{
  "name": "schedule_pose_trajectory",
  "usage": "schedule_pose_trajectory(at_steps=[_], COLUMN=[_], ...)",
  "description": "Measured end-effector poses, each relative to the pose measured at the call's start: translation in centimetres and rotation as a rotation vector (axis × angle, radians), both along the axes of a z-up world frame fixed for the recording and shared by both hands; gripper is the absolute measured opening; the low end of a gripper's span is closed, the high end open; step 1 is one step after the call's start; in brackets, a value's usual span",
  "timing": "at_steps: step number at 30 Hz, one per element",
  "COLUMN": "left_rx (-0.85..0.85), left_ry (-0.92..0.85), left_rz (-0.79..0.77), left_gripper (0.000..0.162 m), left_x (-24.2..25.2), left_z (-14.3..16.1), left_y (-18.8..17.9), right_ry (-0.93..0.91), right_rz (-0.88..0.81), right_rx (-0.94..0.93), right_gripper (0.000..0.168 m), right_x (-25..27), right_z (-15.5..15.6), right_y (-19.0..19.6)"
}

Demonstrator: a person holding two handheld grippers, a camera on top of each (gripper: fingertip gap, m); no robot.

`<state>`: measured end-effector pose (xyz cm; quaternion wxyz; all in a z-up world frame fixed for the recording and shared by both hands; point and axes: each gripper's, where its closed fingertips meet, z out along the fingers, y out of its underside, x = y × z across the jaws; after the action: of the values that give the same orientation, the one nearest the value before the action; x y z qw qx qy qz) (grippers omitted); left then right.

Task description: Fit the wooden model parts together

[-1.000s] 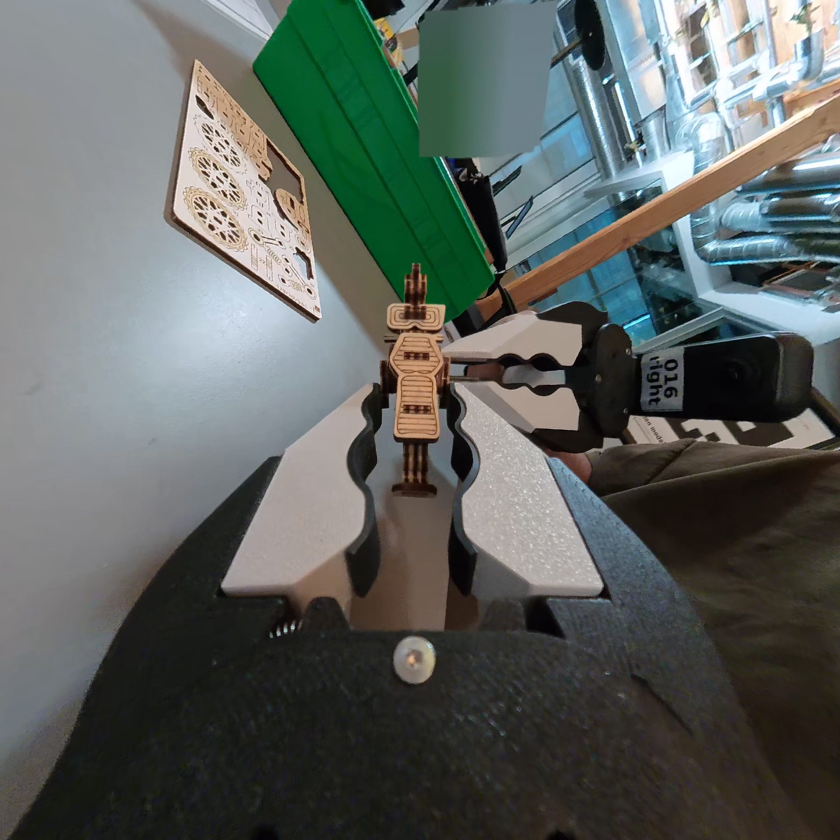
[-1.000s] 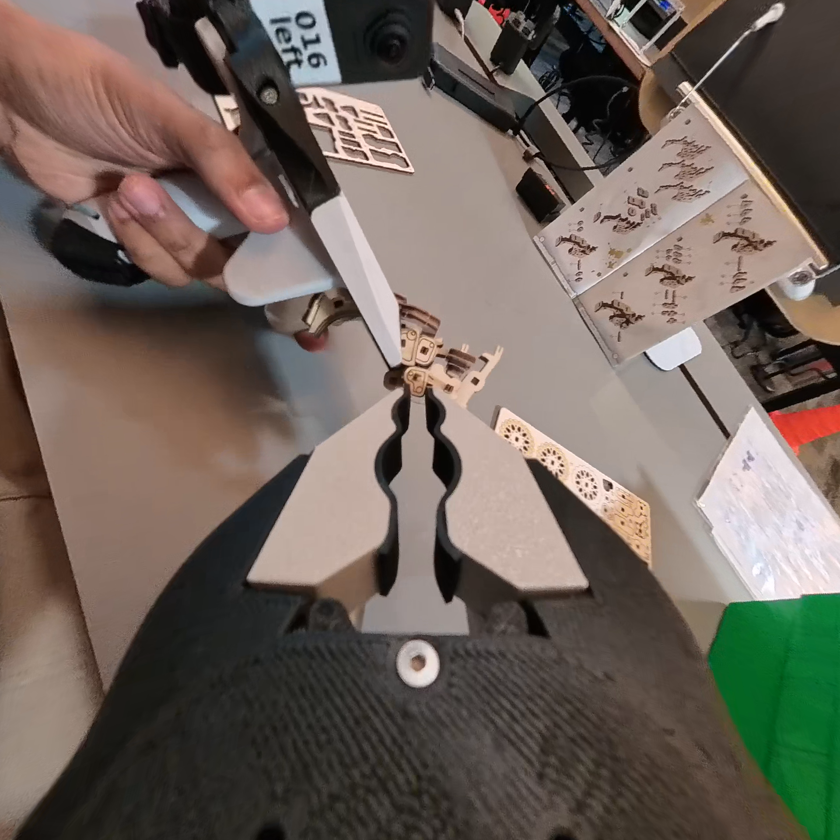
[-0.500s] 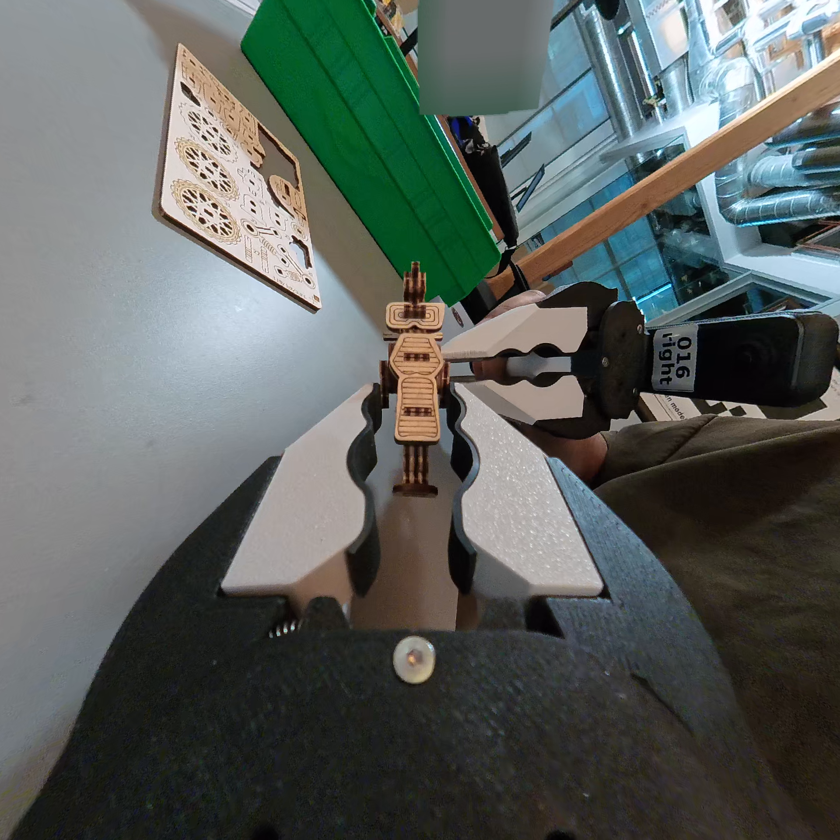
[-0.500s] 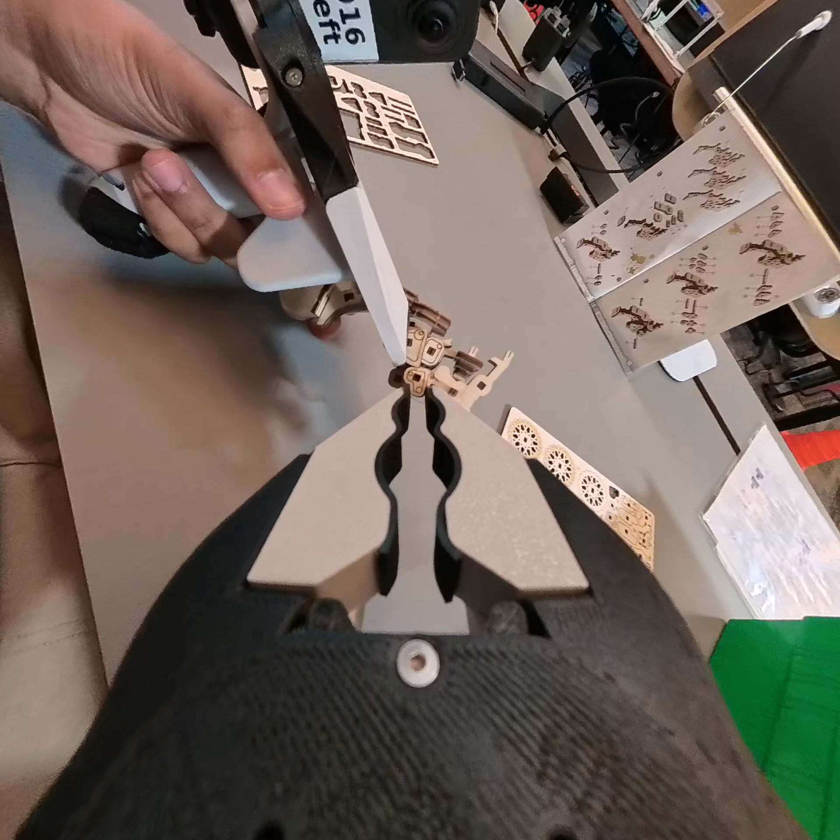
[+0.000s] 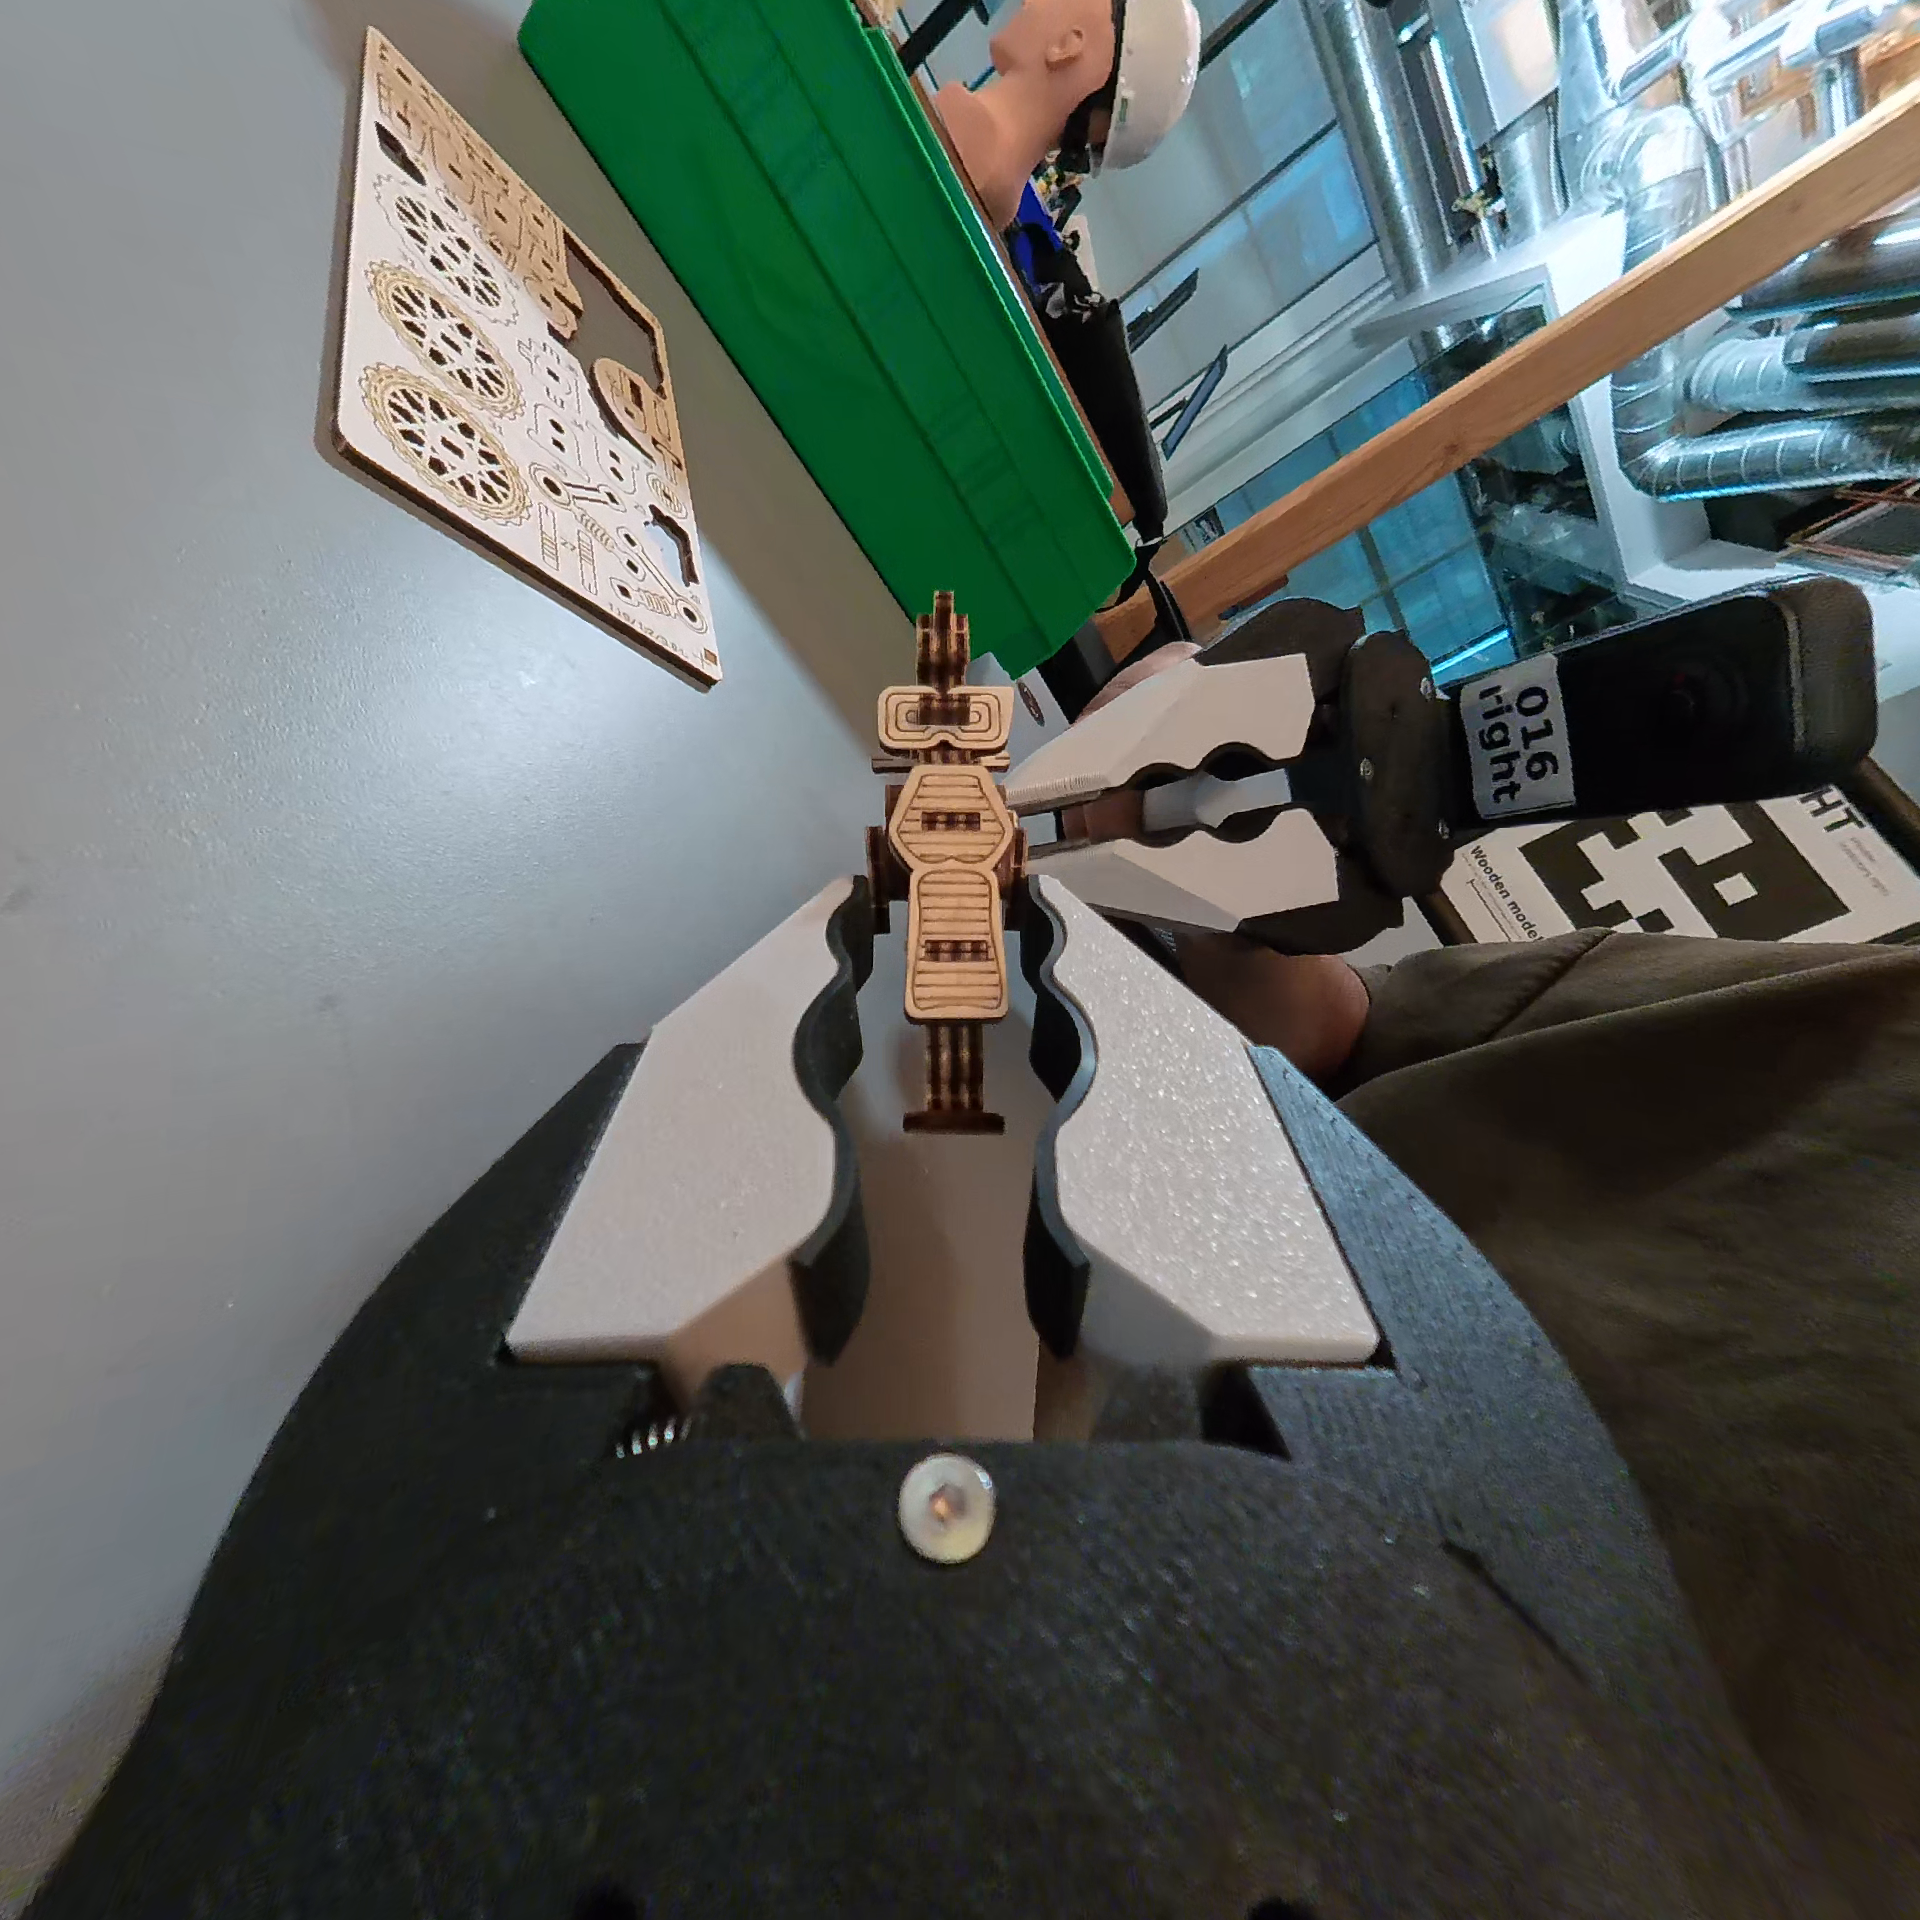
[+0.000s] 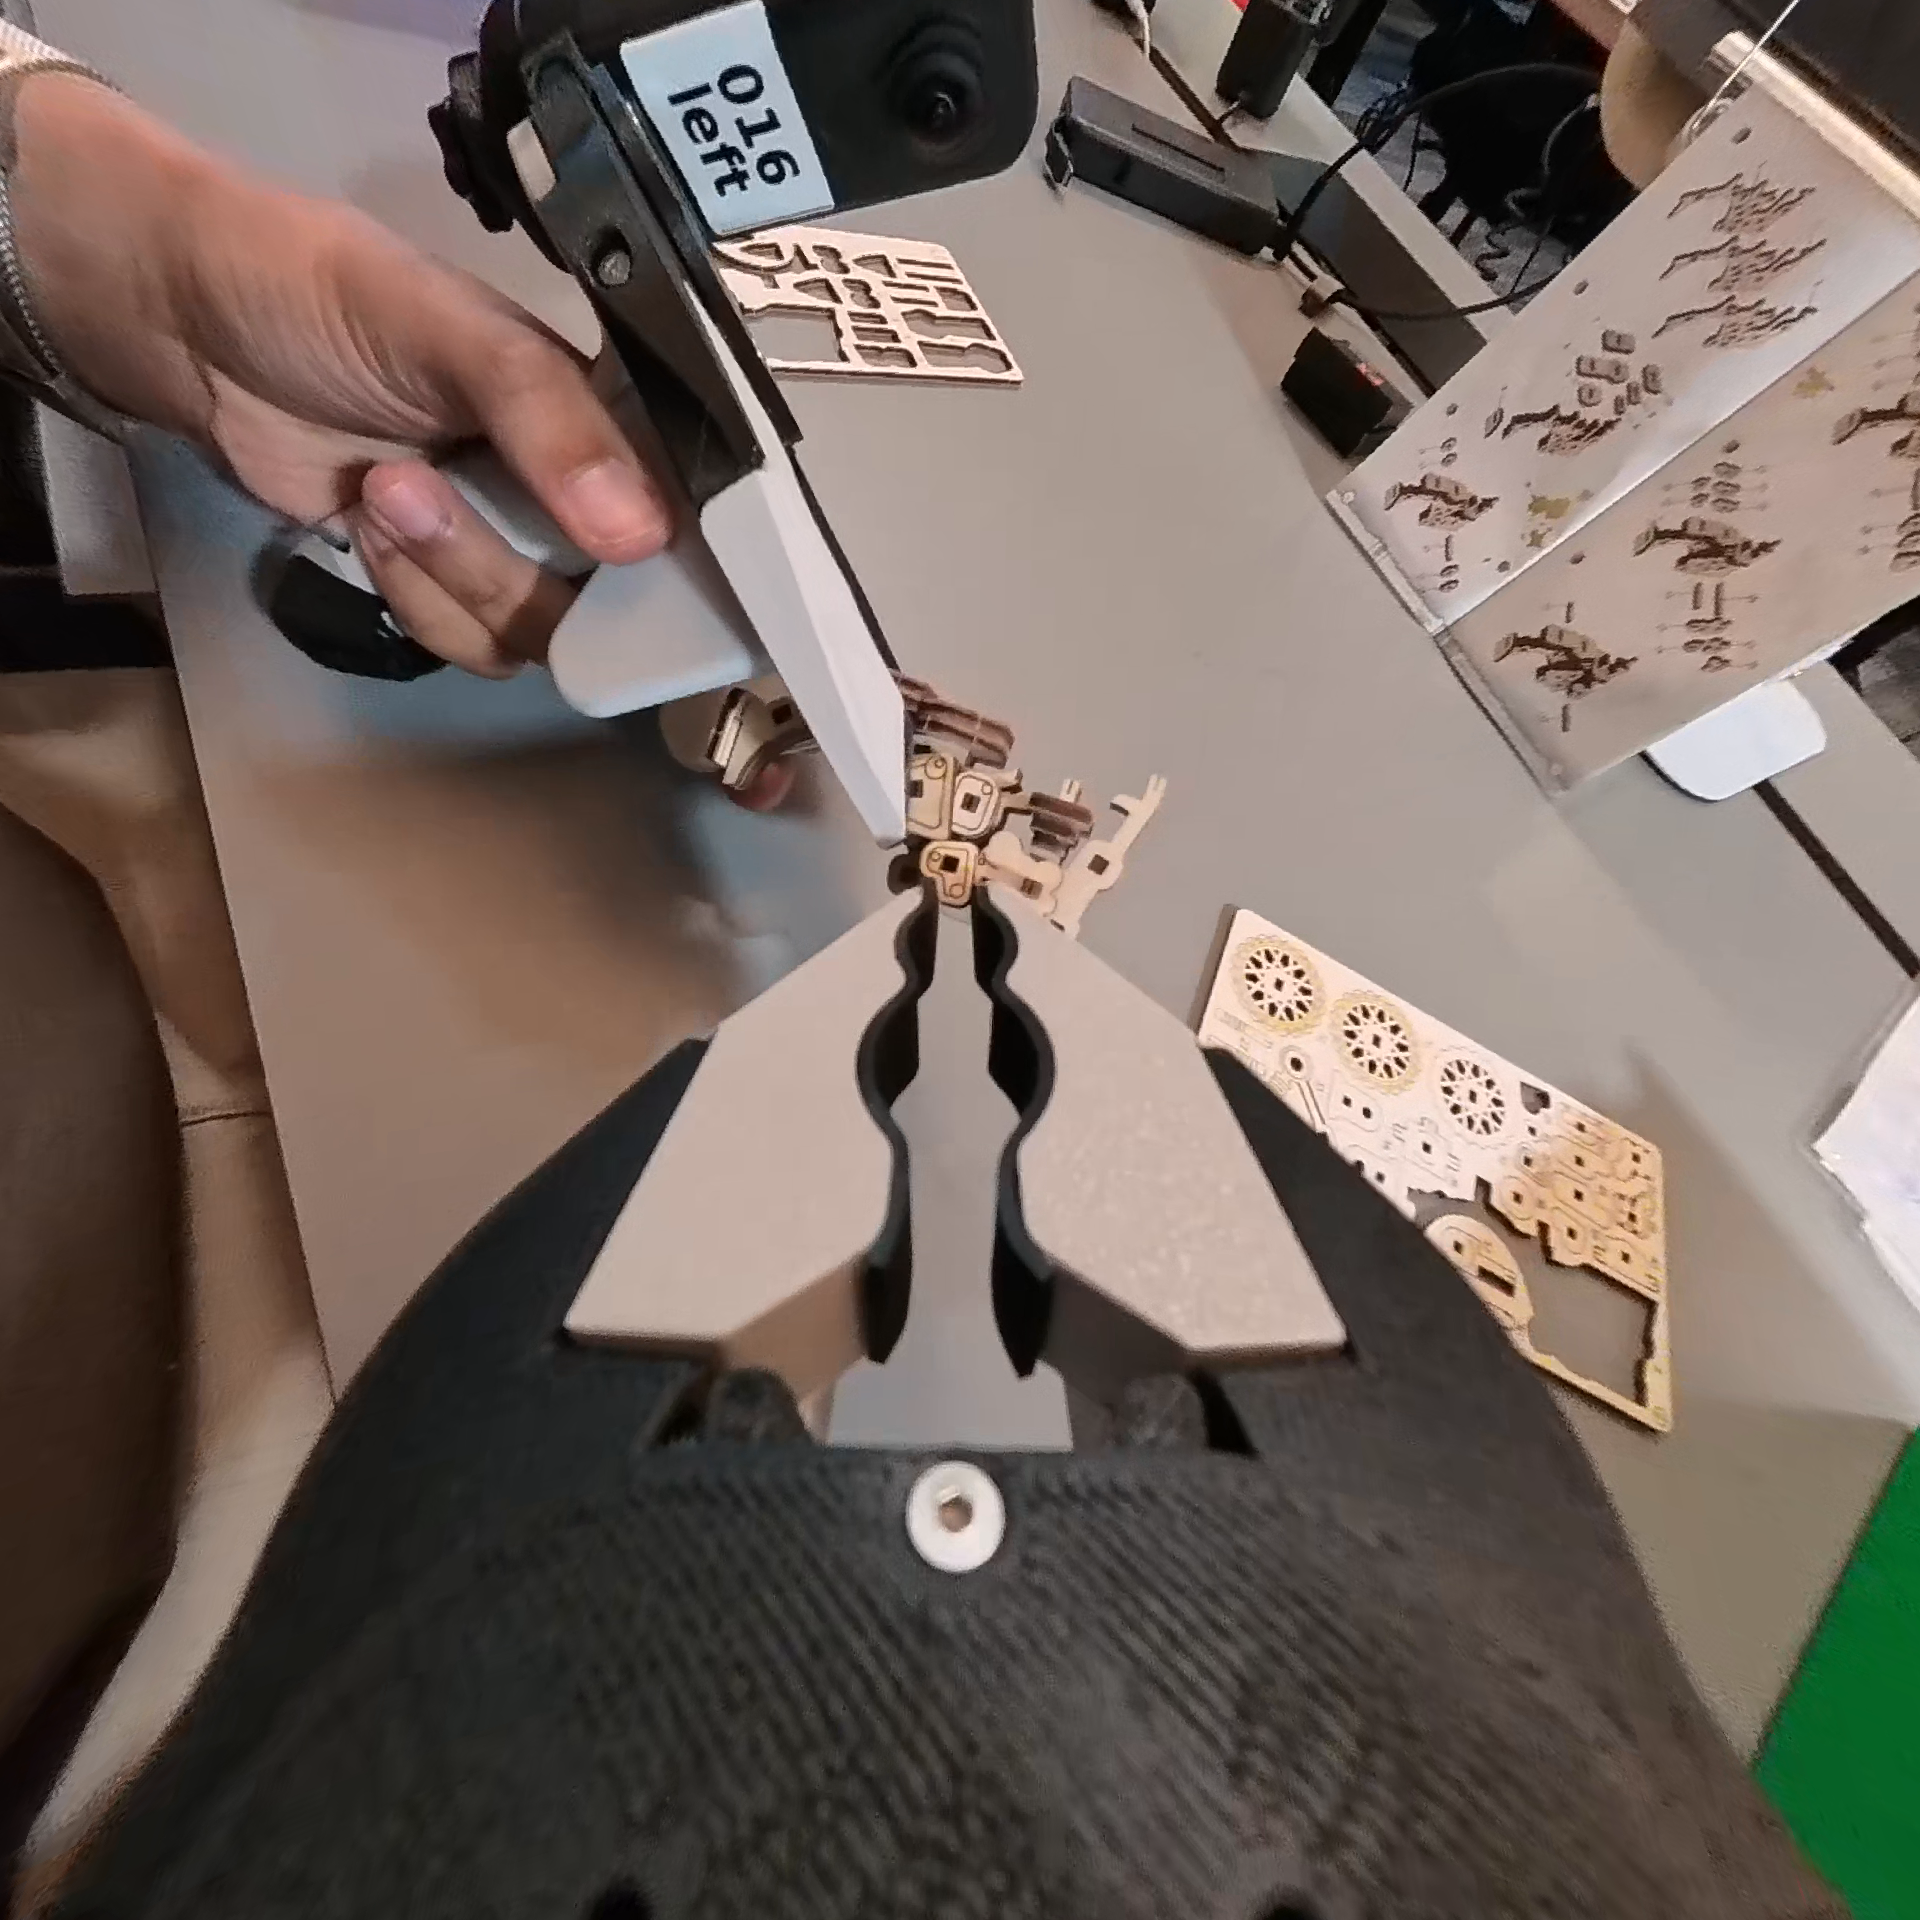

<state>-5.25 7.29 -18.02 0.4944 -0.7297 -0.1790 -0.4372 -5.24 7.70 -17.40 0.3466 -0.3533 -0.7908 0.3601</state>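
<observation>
I hold a small wooden model (image 5: 951, 883), a slatted body with a head-like block and a stem, upright between the tips of my left gripper (image 5: 951, 904), which is shut on its sides. My right gripper (image 5: 1023, 821) comes in from the right, its tips against the model's side. In the right wrist view, the right gripper (image 6: 948, 906) is shut on a small flat wooden part (image 6: 948, 868) that touches the model (image 6: 987, 805). The left gripper (image 6: 883, 821), held by a hand, reaches down onto the model from the upper left.
A wooden parts sheet with gear cut-outs (image 5: 499, 343) lies on the grey table (image 5: 208, 935) and also shows in the right wrist view (image 6: 1455, 1132). A green bin (image 5: 831, 260) stands behind it. Another cut sheet (image 6: 873, 312), a propped instruction board (image 6: 1662, 364) and black devices (image 6: 1164, 177) lie farther off. The grippers are tip to tip, or close to it.
Both grippers keep their grips and stay joined at the model. The pair has shifted slightly over the table, so the sheet and bin sit differently in view.
</observation>
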Motion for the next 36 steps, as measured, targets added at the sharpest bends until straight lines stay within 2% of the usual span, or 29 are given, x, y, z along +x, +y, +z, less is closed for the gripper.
schedule_pose_trajectory(at_steps=[9, 17, 28, 34, 36], left_rx=[-0.003, -0.011, -0.01, 0.0, -0.012], left_ry=[-0.001, -0.006, -0.019, -0.025, -0.02], left_rz=[0.002, -0.011, -0.021, -0.018, 0.0], left_gripper=[0.027, 0.027, 0.027, 0.036, 0.028], left_x=[-0.04, 0.26, 0.38, 0.31, 0.04], left_z=[-0.05, -0.18, -0.12, 0.03, -0.17], left_y=[0.05, 0.01, -0.02, -0.05, 0.0], right_ry=[-0.022, -0.002, 0.02, 0.008, 0.008], right_rz=[-0.038, -0.09, -0.055, -0.043, -0.044], right_rx=[-0.029, 0.022, 0.054, 0.056, 0.054], right_gripper=[0.005, 0.005, 0.005, 0.005, 0.005], right_x=[-0.1, -0.45, -0.34, -0.29, -0.3], right_z=[-0.05, -0.02, 0.03, -0.28, -0.26], right_y=[0.08, 0.14, 0.16, 0.07, 0.09])
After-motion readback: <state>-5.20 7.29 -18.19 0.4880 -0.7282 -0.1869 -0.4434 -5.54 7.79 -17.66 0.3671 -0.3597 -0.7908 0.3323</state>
